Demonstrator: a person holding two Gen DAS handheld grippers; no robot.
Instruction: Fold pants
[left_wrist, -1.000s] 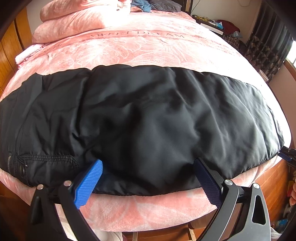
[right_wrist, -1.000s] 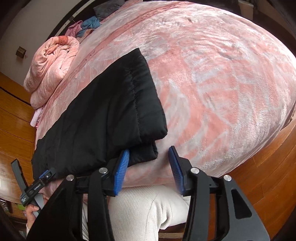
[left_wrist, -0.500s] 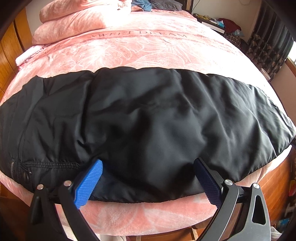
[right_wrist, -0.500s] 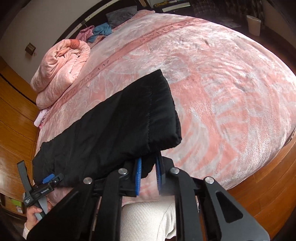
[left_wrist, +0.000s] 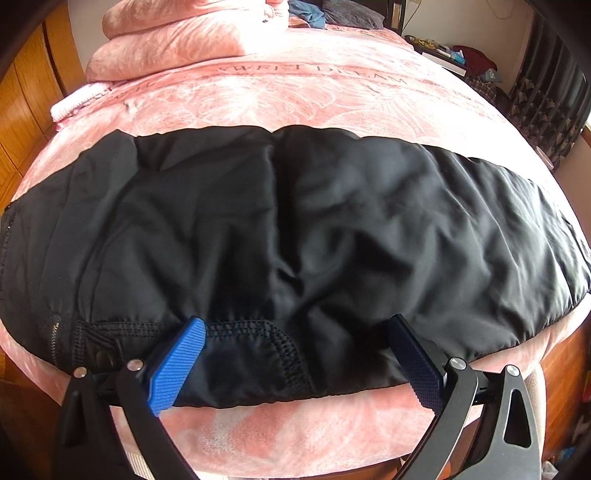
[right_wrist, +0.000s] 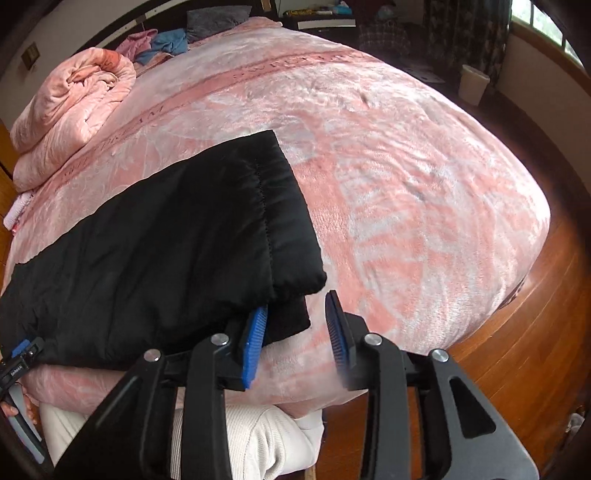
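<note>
1. Right gripper (right_wrist: 295, 334): jaws apart, just been opening, hovering at the near corner of the cuff end; lower cuff (right_wrist: 291, 321) partly between the blue pads but not pressed, so nothing held.
2. Left gripper (left_wrist: 295, 358): jaws wide apart, straddling the near edge of the black padded pants (left_wrist: 295, 229) close to the stitched pocket seam (left_wrist: 243, 326); pads not pinching cloth, so nothing held.
3. Pants lying lengthwise along the near edge of the bed, on the pink plush blanket (left_wrist: 295, 92), waist toward the left with a zipper (left_wrist: 55, 332) and snap visible, cuffs toward the right.
4. Done so far, judging by the lie: 1 leg stacked over the other, the upper cuff (right_wrist: 258, 206) sitting slightly offset above the lower one, so the lengthwise fold looks complete but not quite squared.
5. Left to do, as a judgement: grip both ends, bring cuffs over toward the waist at least once, then smooth the puffy wrinkles across the middle.
6. Elsewhere: folded pink quilt (right_wrist: 70, 110) near the head of the bed, well apart from the pants; cream-clad leg (right_wrist: 236, 439) of the person below the bed edge.
</note>
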